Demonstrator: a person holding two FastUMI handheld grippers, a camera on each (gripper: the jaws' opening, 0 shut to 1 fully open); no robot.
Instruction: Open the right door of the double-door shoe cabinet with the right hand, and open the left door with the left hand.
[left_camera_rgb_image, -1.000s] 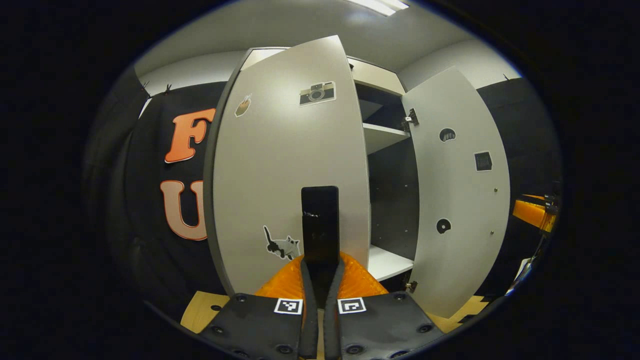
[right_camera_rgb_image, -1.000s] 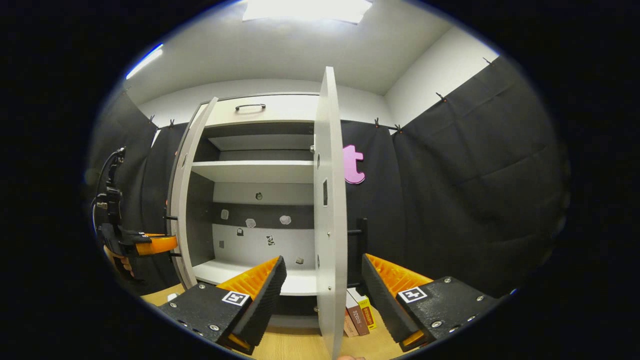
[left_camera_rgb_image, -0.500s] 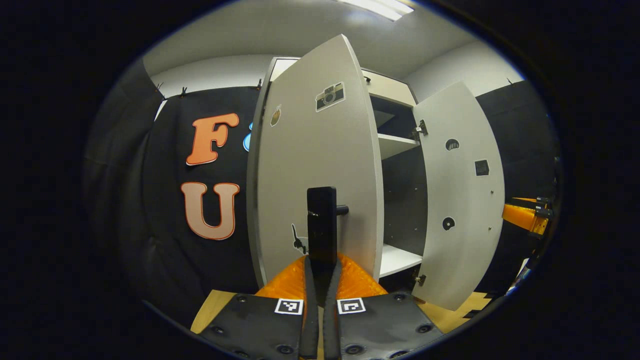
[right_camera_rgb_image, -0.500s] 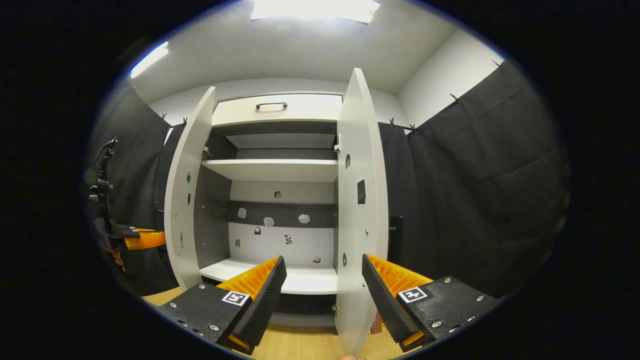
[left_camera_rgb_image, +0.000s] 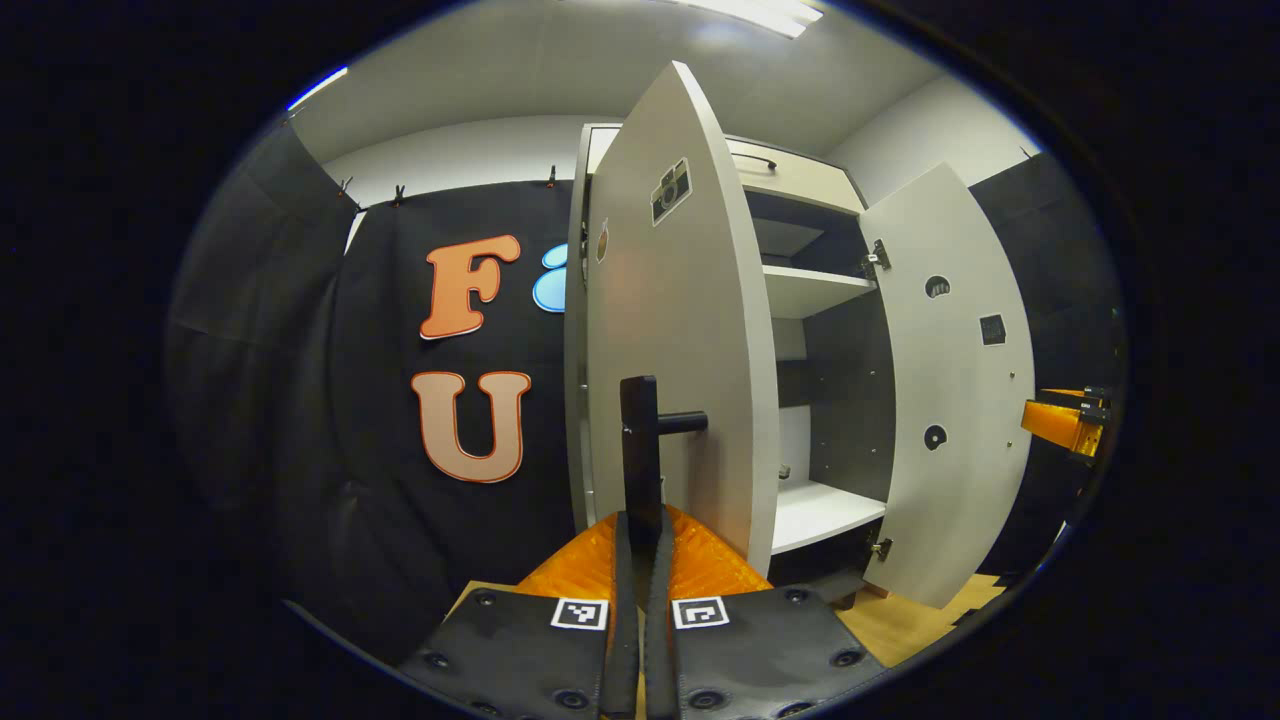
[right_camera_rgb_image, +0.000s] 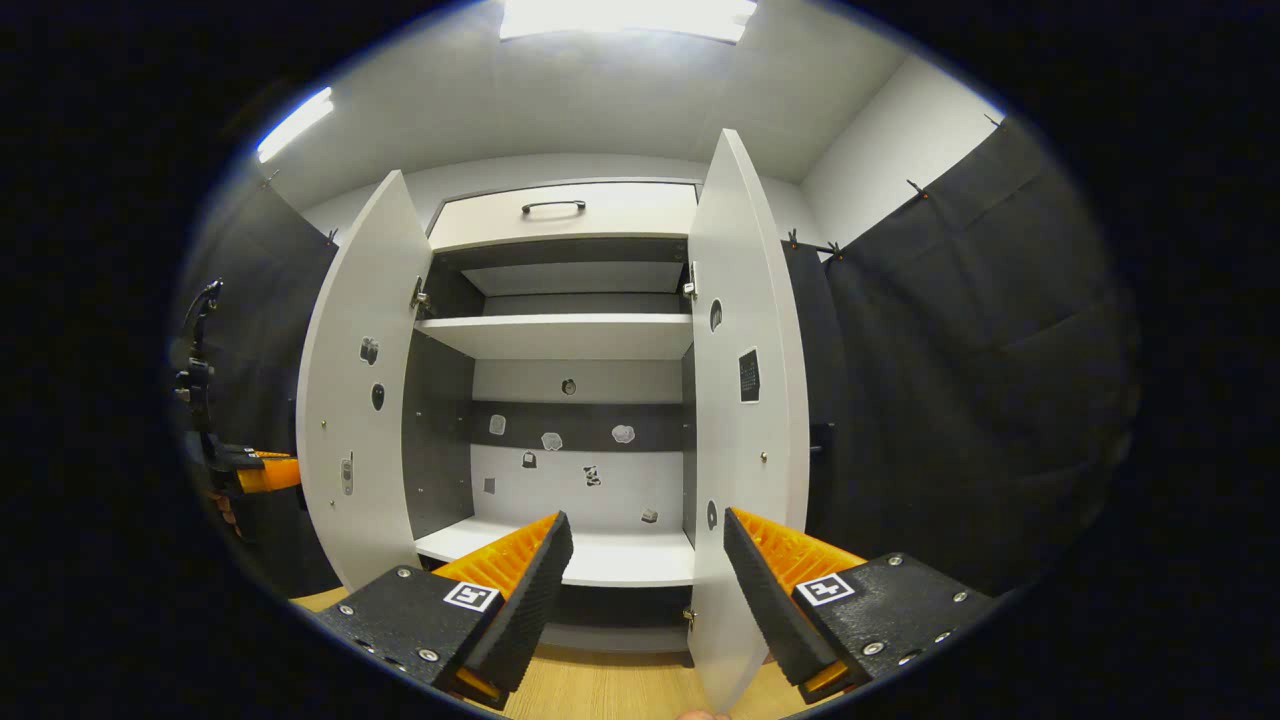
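My left gripper (left_camera_rgb_image: 640, 560) clamped tight on the left door (left_camera_rgb_image: 680, 330) handle (left_camera_rgb_image: 640, 450), my right gripper (right_camera_rgb_image: 645, 570) spread wide and empty, right door (right_camera_rgb_image: 745, 420) swung open between its fingers.

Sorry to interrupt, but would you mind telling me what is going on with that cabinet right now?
A person is opening a double-door shoe cabinet with a handheld gripper in each hand. The left gripper is shut on the black handle of the left door, which stands swung wide open. The right gripper is open, with the edge of the right door between its fingers; that door is also swung out. The shelves inside look bare.
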